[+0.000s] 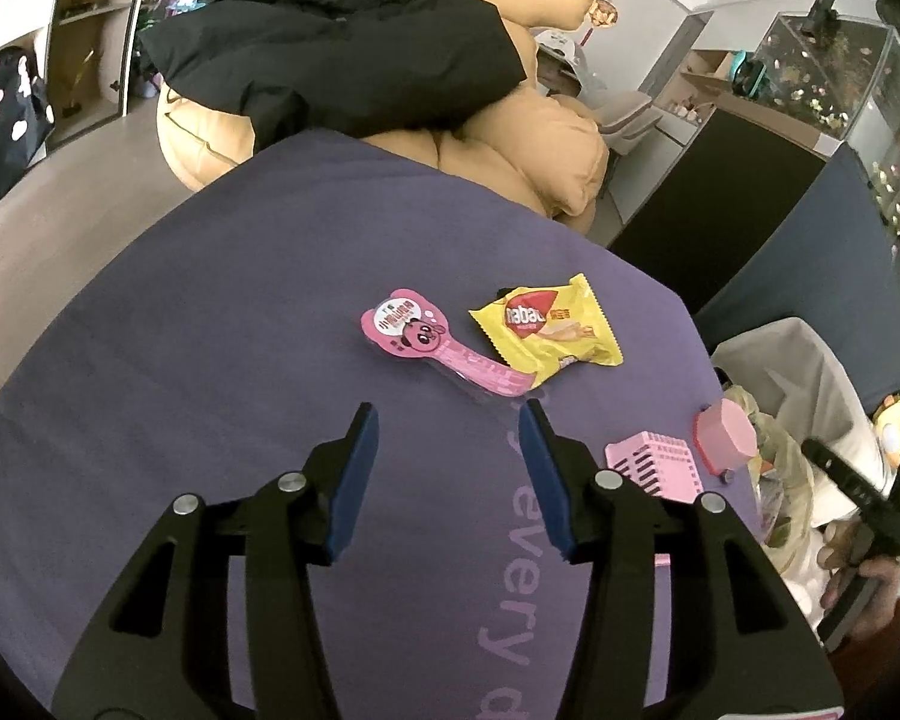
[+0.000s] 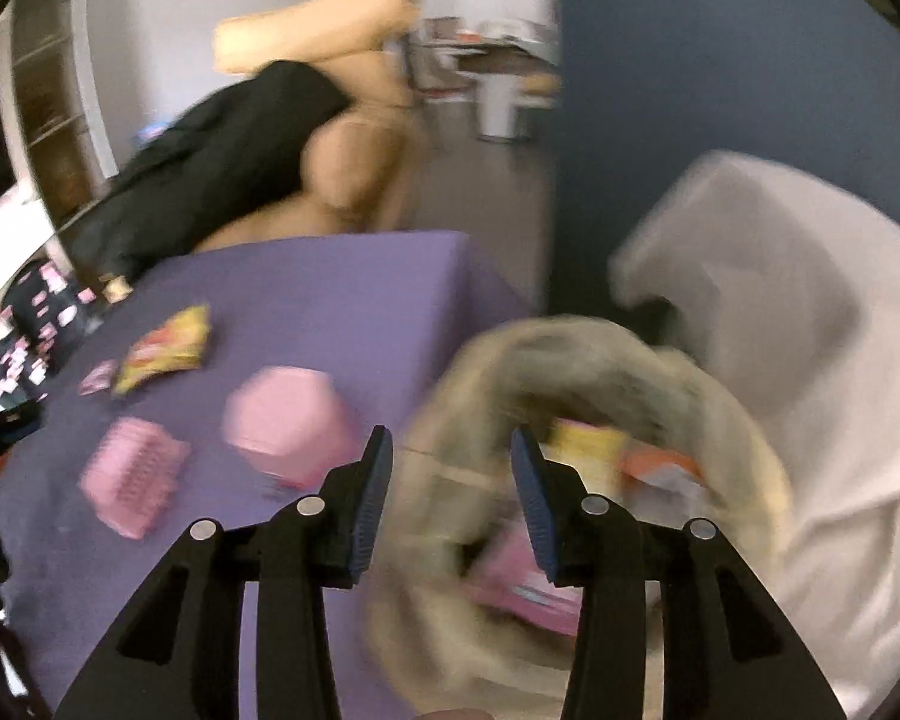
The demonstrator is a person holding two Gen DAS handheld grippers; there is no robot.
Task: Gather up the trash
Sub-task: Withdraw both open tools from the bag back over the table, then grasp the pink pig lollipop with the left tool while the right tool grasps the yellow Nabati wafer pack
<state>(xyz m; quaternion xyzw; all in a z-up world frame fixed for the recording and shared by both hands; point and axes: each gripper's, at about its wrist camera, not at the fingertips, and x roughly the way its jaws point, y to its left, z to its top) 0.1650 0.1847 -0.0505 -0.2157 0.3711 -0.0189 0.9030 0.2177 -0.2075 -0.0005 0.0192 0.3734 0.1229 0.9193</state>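
Observation:
A yellow snack wrapper [image 1: 549, 330] and a pink bear-shaped wrapper [image 1: 432, 354] lie on the purple cloth [image 1: 210, 360], just ahead of my left gripper [image 1: 450, 411], which is open and empty. A pink comb-like piece [image 1: 654, 465] and a pink box [image 1: 726, 435] sit near the cloth's right edge. My right gripper [image 2: 450, 438] is open and empty, over the rim of a beige trash bag [image 2: 570, 360] that holds wrappers. The right wrist view is blurred; the yellow wrapper [image 2: 162, 348], pink piece [image 2: 132, 480] and pink box [image 2: 288, 420] show at its left.
A tan plush toy [image 1: 510, 168] with a black garment [image 1: 330, 60] over it lies past the cloth. White fabric [image 2: 810, 360] sits right of the bag. A dark blue wall [image 2: 720, 90] stands behind. Shelves [image 1: 84, 30] stand at the far left.

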